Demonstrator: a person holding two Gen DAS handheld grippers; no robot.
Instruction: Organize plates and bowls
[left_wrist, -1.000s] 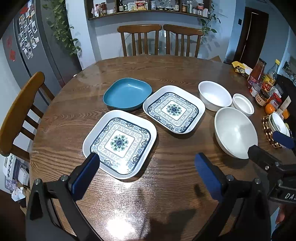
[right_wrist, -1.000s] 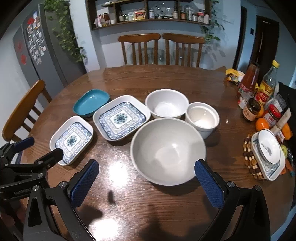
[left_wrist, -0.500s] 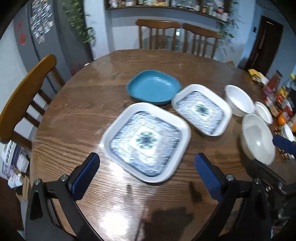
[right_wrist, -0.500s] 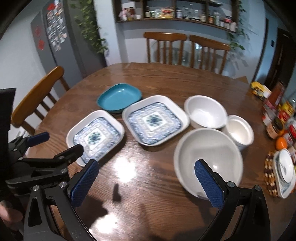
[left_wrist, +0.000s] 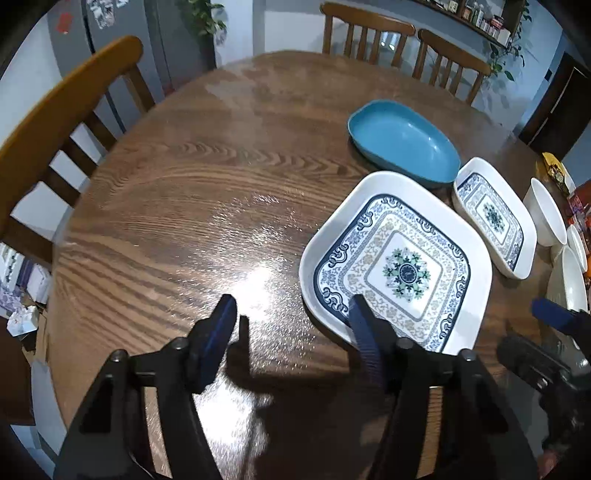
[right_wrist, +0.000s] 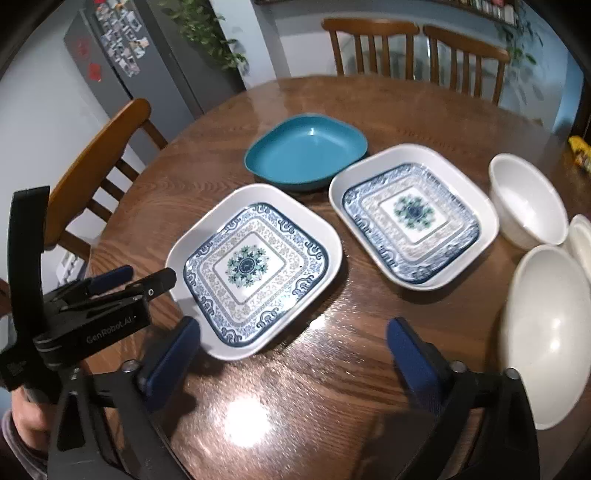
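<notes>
The near plate (right_wrist: 255, 269), square with a blue pattern and a white rim, lies flat toward the table's (left_wrist: 207, 177) near edge. Its twin (right_wrist: 413, 216) sits just beside it, further along toward the bowls, and a teal dish (right_wrist: 306, 151) lies behind the two, toward the table's middle. Three white bowls crowd the right edge: a large one (right_wrist: 546, 332) nearest, a medium one (right_wrist: 528, 206) behind it, a small one (right_wrist: 581, 240) barely in view.

The left gripper (left_wrist: 291, 325) is closing, one finger over the near plate's rim and the other over bare wood; the pads do not appear to press on the rim yet. The right gripper (right_wrist: 291, 350) stands wide, just beginning to close, empty over the table in front of the plates.

These plates look stiff, glazed and slick, probably ceramic or melamine, so breakable if dropped. Lying flat, they offer only the raised rim; a pinch at mid-edge, one pad inside and one under the lip, seems safest, lifting level before stacking on the twin.
</notes>
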